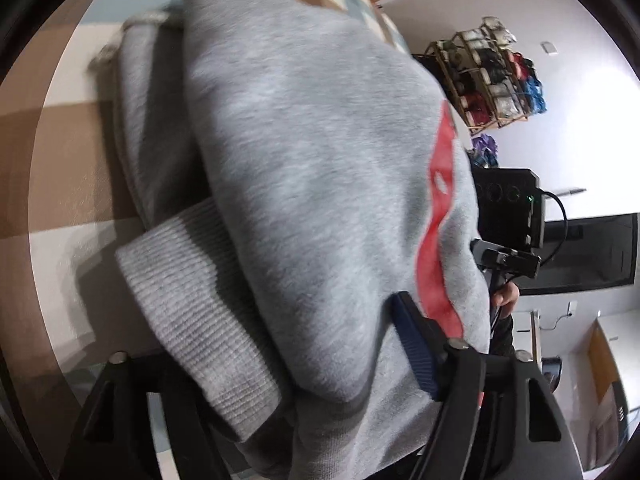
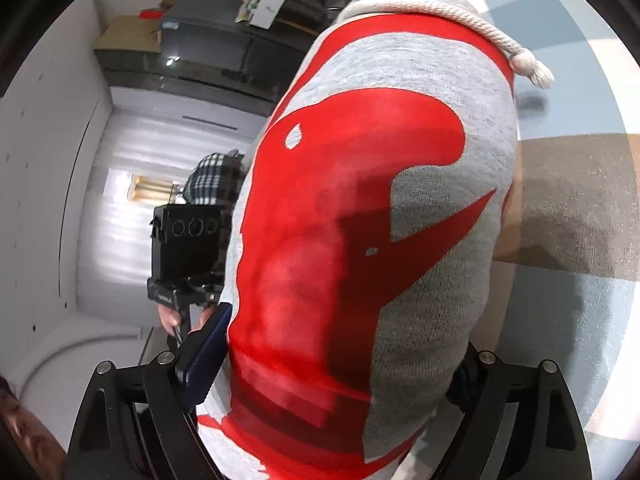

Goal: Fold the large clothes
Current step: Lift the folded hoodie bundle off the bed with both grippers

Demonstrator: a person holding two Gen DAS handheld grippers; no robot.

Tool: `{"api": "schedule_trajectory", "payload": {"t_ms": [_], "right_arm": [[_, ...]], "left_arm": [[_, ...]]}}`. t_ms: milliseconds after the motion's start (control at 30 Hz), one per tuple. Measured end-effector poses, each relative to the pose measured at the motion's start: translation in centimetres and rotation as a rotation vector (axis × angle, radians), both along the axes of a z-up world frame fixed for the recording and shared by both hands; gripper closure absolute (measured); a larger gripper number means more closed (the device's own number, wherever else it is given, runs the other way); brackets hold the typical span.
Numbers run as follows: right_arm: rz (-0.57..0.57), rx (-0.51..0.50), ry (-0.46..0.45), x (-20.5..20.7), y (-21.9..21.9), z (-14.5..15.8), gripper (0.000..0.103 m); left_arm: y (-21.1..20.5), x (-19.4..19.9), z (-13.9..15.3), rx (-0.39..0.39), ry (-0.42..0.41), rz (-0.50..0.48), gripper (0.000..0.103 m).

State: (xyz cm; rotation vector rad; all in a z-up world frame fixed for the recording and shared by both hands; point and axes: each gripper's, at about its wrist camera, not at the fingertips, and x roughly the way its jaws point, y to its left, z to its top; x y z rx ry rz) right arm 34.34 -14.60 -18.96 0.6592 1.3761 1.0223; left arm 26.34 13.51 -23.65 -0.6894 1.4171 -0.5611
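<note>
Grey fleece, soft and slightly pilled, fills both of my views: the folded hoodie (image 1: 304,168) is bundled thick and lifted between my two tools, above the checked brown, white and pale-blue surface (image 1: 76,184). My left tool (image 1: 280,364) has the bundle bulging between its fingers, with the blue ribbed pad (image 1: 414,354) pressed into the cloth on one side; the opposite finger is buried under the fabric, so it is grasping the hoodie. A ribbed cuff (image 1: 192,320), coarser-knit and rolled into a blunt rounded edge, hangs over the near side. My right tool (image 2: 332,364) is likewise clenched on the hoodie, its blue pad (image 2: 206,354) flat against the glossy red print (image 2: 332,208) that wraps the rounded bulk. A twisted white drawstring (image 2: 452,20) with a frayed knot lies over the far fold. Beyond the bundle's edges the checked surface lies bare, and a person's hand (image 2: 176,316) holds the other handle to one side.
</note>
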Motion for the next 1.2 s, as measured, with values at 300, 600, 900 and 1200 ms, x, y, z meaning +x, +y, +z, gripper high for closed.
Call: {"api": "schedule_trajectory", "payload": {"t_ms": [300,600,900,1200], "right_arm": [[-0.015,-0.015,-0.017,0.0,1.1,0.6,0.009],[-0.033,-0.008,-0.1,-0.5,-0.8,2.0,0.023],[-0.038,-0.019,-0.114,-1.0,-0.2,2.0,0.02],[-0.066,-0.041,-0.127,-1.3,0.2,2.1,0.013]], "left_arm": [[-1.1,-1.4,1.5,0.071,-0.084,0.02,0.029],[-4.6,-5.6,4.2,0.298,-0.321,-0.036,0.041],[-5.5,-7.3,3.9,0.43,-0.406,0.05,0.041],[-5.3,-7.0,3.6,0.41,-0.395,0.051,0.027]]}}
